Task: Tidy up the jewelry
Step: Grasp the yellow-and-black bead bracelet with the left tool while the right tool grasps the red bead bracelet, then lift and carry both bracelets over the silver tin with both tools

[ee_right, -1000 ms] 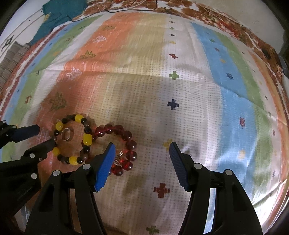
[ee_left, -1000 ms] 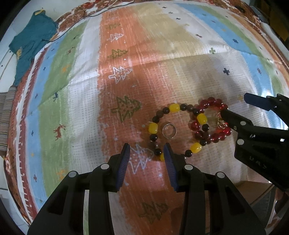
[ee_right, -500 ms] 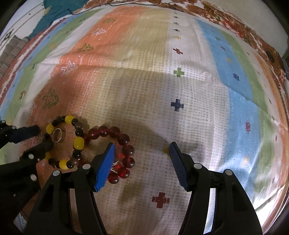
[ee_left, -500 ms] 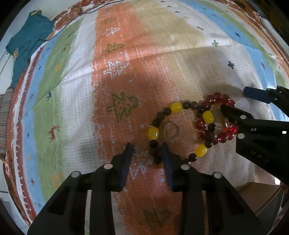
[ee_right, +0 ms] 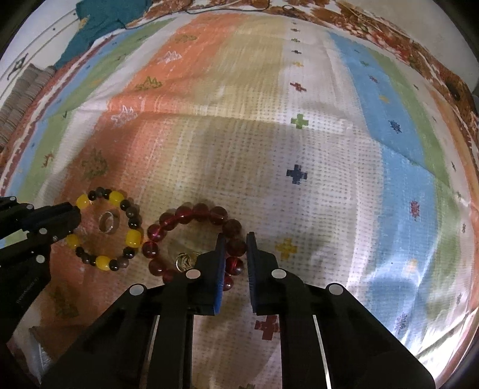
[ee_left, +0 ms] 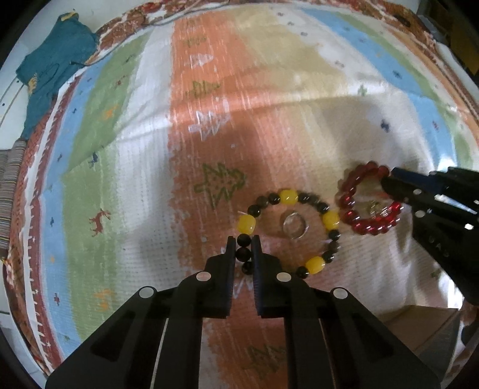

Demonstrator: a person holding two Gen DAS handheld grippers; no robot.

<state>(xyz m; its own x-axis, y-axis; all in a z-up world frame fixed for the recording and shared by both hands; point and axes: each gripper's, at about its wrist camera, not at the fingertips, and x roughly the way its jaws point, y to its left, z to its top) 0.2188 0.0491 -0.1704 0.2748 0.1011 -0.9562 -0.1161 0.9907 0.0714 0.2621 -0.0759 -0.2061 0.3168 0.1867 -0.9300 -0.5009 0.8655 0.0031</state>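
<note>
red bracelet [ee_right: 191,236] now apart, striped cloth [ee_right: 299,143]

- A striped cloth [ee_left: 209,134] in orange, green, blue and white spreads ahead of the tongs, with tree and cross motifs.
- A teal garment [ee_left: 51,74] lies far ahead-left.
- Light falls bright at right; shadow darkens the near part.

Partly hidden beads and a cut-off cloth

The red bracelet [ee_right: 191,236] runs under the gripper finger [ee_right: 220,269]; the teal cloth [ee_right: 95,24] far left is cropped.
</note>
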